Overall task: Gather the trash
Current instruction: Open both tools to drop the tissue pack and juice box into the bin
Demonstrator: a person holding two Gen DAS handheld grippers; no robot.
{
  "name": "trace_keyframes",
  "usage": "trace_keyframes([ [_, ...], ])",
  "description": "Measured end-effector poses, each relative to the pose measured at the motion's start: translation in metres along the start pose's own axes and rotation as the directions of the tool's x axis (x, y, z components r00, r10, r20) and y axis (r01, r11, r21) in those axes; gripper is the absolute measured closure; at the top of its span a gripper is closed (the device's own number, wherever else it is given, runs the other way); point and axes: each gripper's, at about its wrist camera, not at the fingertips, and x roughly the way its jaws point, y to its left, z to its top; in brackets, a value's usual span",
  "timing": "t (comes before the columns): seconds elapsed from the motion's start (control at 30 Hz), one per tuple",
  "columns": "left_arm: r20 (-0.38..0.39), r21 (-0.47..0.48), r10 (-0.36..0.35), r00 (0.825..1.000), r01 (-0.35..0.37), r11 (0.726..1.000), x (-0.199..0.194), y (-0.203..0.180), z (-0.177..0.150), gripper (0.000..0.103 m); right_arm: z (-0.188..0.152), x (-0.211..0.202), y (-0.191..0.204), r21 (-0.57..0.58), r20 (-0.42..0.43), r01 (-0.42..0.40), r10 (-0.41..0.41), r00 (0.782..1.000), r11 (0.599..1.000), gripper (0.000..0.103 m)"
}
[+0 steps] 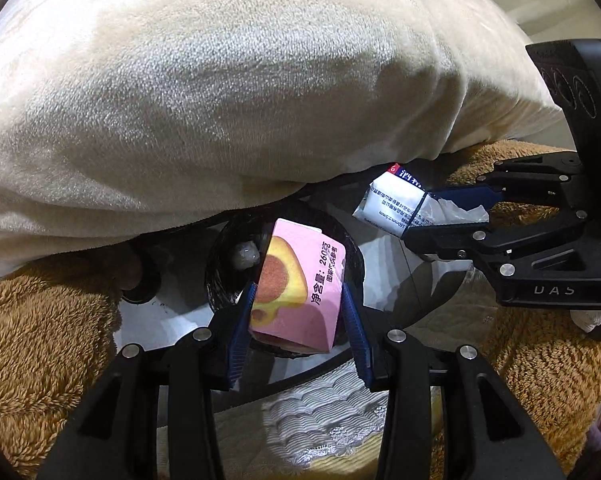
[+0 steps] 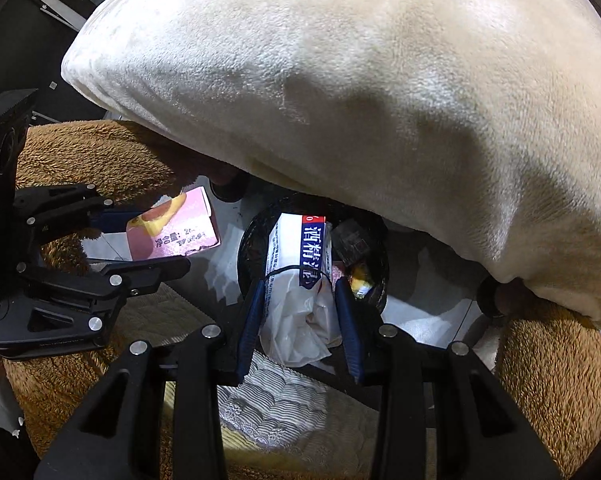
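My left gripper (image 1: 298, 304) is shut on a pink snack box (image 1: 296, 288) and holds it over the black-lined trash bin (image 1: 220, 272). It also shows in the right wrist view (image 2: 140, 240) with the pink box (image 2: 172, 232). My right gripper (image 2: 300, 312) is shut on a white wet-wipe packet (image 2: 296, 280) with blue and red print, over the bin (image 2: 376, 264). In the left wrist view the right gripper (image 1: 432, 216) holds that packet (image 1: 396, 204) to the right of the bin. Some trash (image 1: 244, 258) lies inside the bin.
A large cream plush blanket (image 1: 220, 80) hangs over the bin from above. Brown fuzzy fabric (image 1: 40, 320) lies at both sides. A white quilted mattress edge (image 1: 320, 420) lies below the grippers. The floor beside the bin is pale.
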Motion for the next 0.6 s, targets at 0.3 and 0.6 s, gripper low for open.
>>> trace_keyframes([
  [0.3, -0.028, 0.006, 0.005, 1.000, -0.005, 1.000, 0.007, 0.003, -0.001, 0.062, 0.000, 0.006, 0.002, -0.002, -0.026, 0.006, -0.006, 1.000, 1.000, 0.065],
  [0.6, -0.076, -0.003, 0.020, 0.997, -0.020, 1.000, 0.015, 0.005, -0.001, 0.044, 0.000, 0.003, -0.002, 0.010, -0.010, -0.017, 0.017, 1.000, 1.000, 0.051],
])
